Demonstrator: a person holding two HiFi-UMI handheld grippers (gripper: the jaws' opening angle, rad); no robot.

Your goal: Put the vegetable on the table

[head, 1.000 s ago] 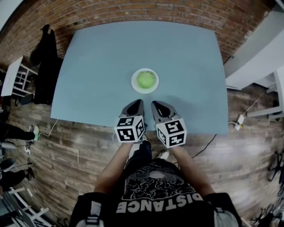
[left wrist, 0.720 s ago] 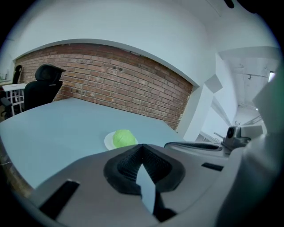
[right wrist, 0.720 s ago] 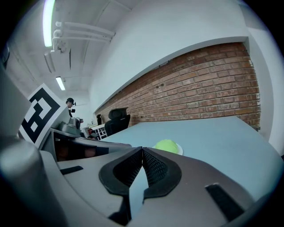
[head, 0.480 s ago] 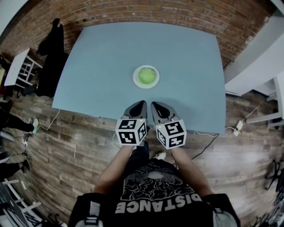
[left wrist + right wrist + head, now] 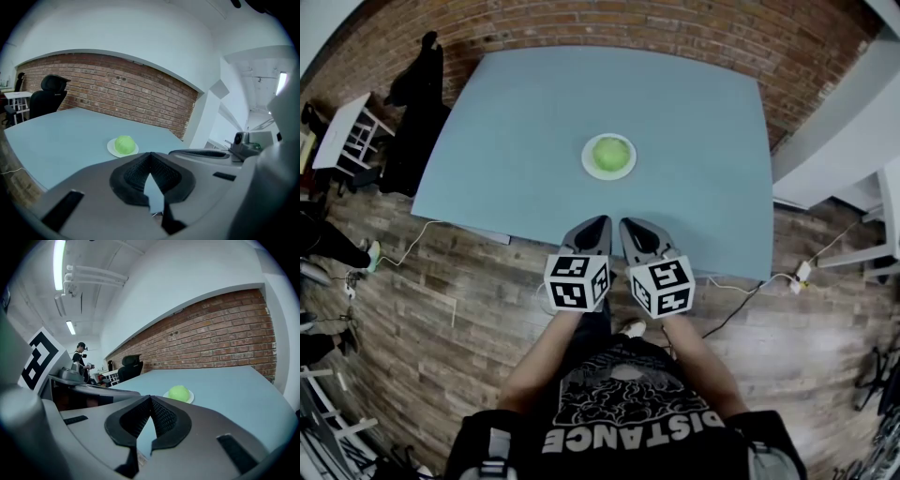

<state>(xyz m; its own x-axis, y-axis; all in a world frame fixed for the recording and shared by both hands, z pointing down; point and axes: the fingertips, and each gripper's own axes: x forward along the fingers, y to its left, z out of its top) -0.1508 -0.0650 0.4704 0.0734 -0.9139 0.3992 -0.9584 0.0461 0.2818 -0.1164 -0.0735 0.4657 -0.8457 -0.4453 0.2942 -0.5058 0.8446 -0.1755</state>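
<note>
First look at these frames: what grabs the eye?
A bright green vegetable sits on a white plate near the middle of the big blue table. At the table's near edge, the left gripper and right gripper hang side by side, both shut and empty, short of the plate.

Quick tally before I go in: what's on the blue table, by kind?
green vegetable: 1
white plate: 1
Total: 2, both on the table, with the vegetable resting on the plate.
</note>
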